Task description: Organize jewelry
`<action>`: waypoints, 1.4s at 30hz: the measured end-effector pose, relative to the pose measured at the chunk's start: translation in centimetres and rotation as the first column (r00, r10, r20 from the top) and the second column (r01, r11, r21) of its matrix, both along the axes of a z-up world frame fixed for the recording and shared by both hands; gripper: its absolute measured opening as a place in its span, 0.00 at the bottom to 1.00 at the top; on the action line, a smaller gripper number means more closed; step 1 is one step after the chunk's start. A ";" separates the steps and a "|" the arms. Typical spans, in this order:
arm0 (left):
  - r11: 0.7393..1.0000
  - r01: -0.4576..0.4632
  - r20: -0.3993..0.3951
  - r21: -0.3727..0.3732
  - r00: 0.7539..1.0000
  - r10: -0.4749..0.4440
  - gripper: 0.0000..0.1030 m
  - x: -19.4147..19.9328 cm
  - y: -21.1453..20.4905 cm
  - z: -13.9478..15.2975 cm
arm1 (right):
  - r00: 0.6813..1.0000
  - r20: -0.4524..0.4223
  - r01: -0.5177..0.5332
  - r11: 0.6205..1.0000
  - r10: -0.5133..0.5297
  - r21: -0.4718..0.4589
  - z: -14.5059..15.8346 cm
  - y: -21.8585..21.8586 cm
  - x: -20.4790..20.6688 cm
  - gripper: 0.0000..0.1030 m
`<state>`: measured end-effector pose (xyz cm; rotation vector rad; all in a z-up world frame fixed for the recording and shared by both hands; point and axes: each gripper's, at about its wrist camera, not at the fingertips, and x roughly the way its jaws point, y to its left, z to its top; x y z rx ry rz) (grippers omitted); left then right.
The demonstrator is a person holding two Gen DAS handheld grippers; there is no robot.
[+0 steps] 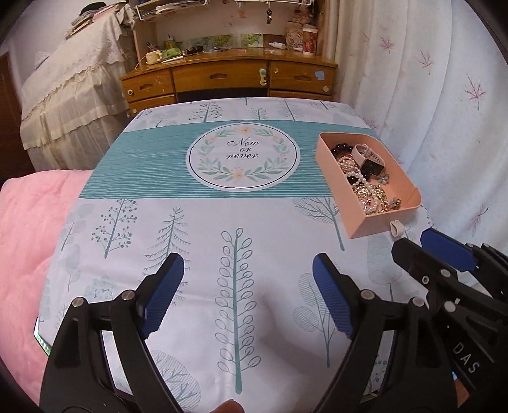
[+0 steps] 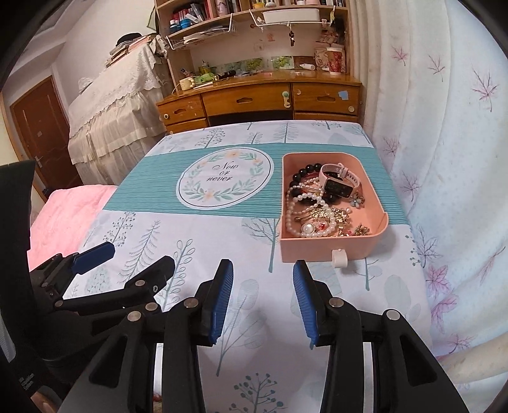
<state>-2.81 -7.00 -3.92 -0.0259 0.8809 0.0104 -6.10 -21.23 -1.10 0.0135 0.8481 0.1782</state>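
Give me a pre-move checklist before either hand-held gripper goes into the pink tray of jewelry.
1. Left hand-held gripper open and empty: ok.
2. Right hand-held gripper open and empty: ok.
3. Pink tray flat on the tablecloth, open top: ok.
4. Watch lies on top of the pile, reachable: ok.
5. Pearl strands free of the other pieces: not ok, they overlap.
6. Place to sort pieces into: cannot tell.

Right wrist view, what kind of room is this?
Probably a bedroom at home: a wooden desk with cluttered shelves, a pink quilt, and a tray of jewelry on a clothed table.
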 end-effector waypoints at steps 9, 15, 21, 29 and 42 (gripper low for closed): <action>1.000 -0.010 0.011 -0.005 1.000 0.010 0.79 -0.3 0.3 0.1 | 1.000 0.003 -0.003 1.000 0.003 0.017 0.1 0.0 -0.1 0.39; 1.000 -0.018 -0.005 -0.014 1.000 0.018 0.79 -0.3 0.6 -0.2 | 1.000 -0.004 -0.006 1.000 0.006 0.027 0.0 0.1 0.1 0.39; 1.000 -0.024 -0.010 -0.017 1.000 0.024 0.79 -0.2 0.7 -0.4 | 1.000 -0.006 -0.007 1.000 0.007 0.030 -0.1 0.1 0.2 0.39; 1.000 -0.025 -0.010 -0.016 1.000 0.025 0.79 -0.2 0.9 -0.4 | 1.000 -0.010 -0.009 1.000 0.009 0.030 -0.4 0.3 0.3 0.39; 0.999 -0.028 -0.017 -0.017 0.999 0.028 0.79 0.0 1.2 -0.6 | 1.000 -0.022 -0.009 0.999 0.010 0.033 -1.0 0.5 0.5 0.39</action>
